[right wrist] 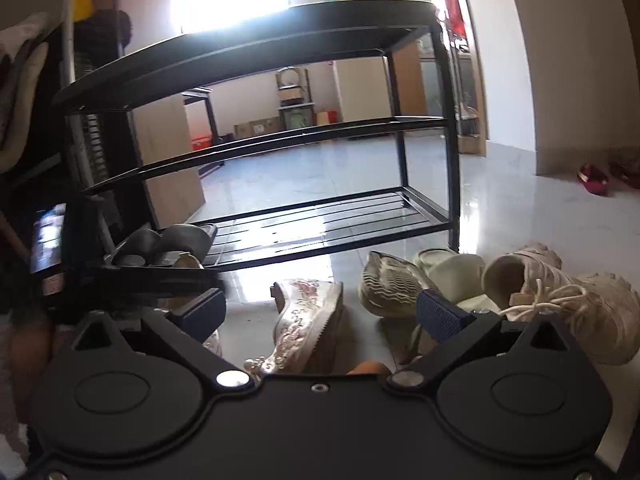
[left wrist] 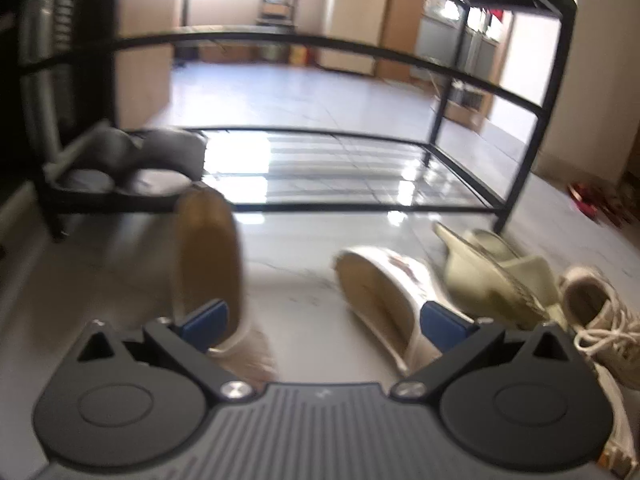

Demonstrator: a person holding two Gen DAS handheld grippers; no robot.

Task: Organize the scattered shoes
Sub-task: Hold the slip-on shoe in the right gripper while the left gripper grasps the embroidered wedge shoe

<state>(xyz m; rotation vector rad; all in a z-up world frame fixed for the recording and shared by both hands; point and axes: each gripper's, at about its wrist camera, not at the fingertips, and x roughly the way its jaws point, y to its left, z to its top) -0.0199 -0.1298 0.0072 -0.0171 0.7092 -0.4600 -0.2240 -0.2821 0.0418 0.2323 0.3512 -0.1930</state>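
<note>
A black three-tier shoe rack (left wrist: 360, 204) (right wrist: 320, 236) stands on the tiled floor, with a pair of dark grey slippers (left wrist: 132, 160) (right wrist: 168, 242) at the left end of its bottom shelf. My left gripper (left wrist: 324, 324) is open; a tan-soled white slipper (left wrist: 208, 256) stands on edge beside its left finger, a second white flowered slipper (left wrist: 384, 288) lies by its right finger. My right gripper (right wrist: 320, 312) is open above a flowered slipper (right wrist: 308, 320) on its side. Pale green slides (left wrist: 492, 276) (right wrist: 400, 284) and a beige laced sneaker (left wrist: 600, 320) (right wrist: 560, 292) lie to the right.
A dark cabinet (left wrist: 48, 80) stands left of the rack. A wall corner (right wrist: 560, 80) rises at the right. Red shoes (right wrist: 594, 180) lie on the floor far right. Cupboards and boxes (right wrist: 256, 128) stand in the room behind the rack.
</note>
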